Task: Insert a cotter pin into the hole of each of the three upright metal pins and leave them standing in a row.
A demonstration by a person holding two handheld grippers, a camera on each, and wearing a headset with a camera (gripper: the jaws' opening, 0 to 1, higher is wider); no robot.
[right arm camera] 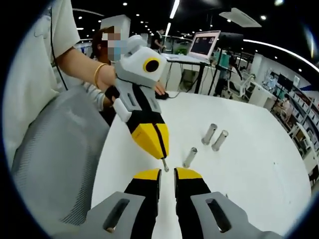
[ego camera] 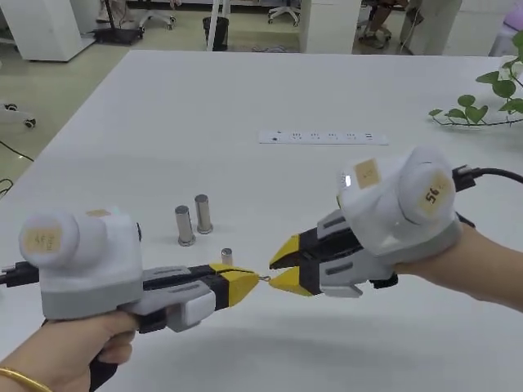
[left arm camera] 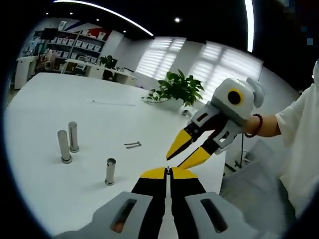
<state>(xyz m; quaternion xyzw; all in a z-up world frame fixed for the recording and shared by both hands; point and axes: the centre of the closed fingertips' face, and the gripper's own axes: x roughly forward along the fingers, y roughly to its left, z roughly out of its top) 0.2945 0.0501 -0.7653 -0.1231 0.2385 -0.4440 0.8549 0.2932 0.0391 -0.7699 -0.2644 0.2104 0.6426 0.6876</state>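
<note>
left gripper [ego camera: 255, 280], yellow wedge tips clamped tight on a skinny wire cotter pin [ego camera: 264, 279], held just right of the nearest metal pin [ego camera: 226, 256], right gripper [ego camera: 275, 272] facing it there, jaws parted, gripping nothing, second metal pin [ego camera: 185, 224] and third metal pin [ego camera: 203, 214], smooth steel cylinders, upright behind-left of the nearest one

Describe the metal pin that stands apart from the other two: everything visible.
The lone metal pin is a short, shiny grey cylinder with a slightly wider foot. It stands upright on the white table, apart from the other two pins, close to the tip of the left gripper. Only the table touches it; its hole is too small to make out.
</note>
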